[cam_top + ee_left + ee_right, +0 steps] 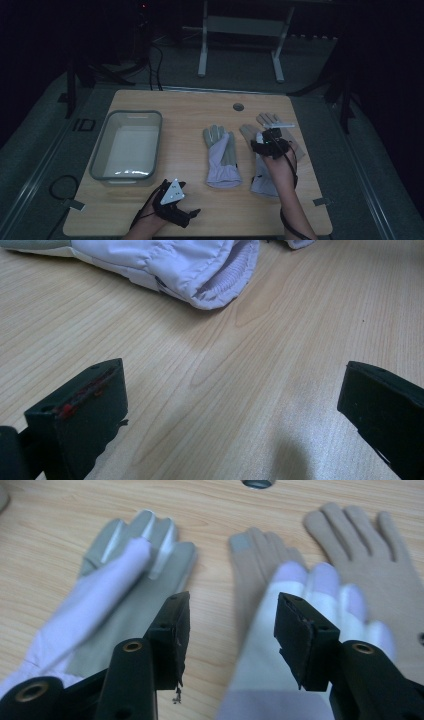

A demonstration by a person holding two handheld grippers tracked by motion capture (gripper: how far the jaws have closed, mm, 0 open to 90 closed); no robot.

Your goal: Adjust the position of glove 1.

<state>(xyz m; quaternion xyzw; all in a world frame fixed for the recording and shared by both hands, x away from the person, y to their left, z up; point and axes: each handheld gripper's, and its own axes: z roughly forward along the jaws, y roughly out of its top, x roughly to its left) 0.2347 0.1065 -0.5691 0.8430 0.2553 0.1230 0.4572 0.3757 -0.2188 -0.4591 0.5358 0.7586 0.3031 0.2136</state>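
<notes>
Resting near the table's (200, 220) front edge, at about seven o'clock, the left gripper (172, 202) sits with its jaws spread wide over bare wood, grasping nothing. Just beyond it lies the lavender-and-grey glove (220, 157), cuff toward the person. At about three o'clock the right gripper (229, 630) hangs above the white-and-lavender glove (295, 630), jaws parted and empty, fabric beneath the gap. That glove overlaps two tan gloves (365, 565) farther back. Any downward pinch here could catch a tan layer along with the top glove and drag both. Away at ten o'clock waits the clear plastic bin (127, 145), empty.
</notes>
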